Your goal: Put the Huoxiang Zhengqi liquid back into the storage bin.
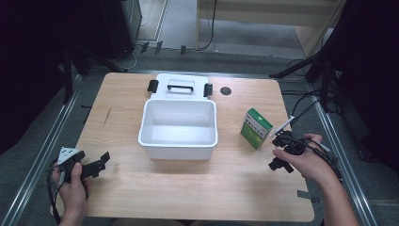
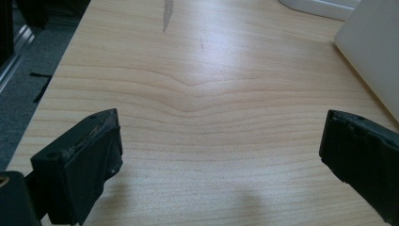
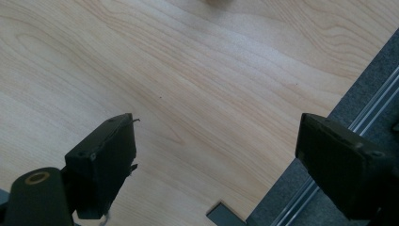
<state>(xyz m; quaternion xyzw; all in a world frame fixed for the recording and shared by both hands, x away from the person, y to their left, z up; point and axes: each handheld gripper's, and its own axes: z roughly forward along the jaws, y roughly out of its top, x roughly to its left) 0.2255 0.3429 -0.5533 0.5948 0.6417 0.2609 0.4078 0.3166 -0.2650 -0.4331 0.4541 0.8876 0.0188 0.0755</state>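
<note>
green box (image 1: pixel 256 128) upright at right-centre of high view, just above-left of right gripper (image 1: pixel 281 151), not touching; jaws spread, empty, hand angled inward. left gripper (image 1: pixel 94 165) lower left, jaws wide, empty, aimed toward white bin (image 1: pixel 179 141) at centre

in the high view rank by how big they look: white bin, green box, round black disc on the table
1. white bin
2. green box
3. round black disc, slightly farther from the camera, yet clearly smallest

The green box's (image 1: pixel 256 128) print is too small to read, perhaps a label.
</note>
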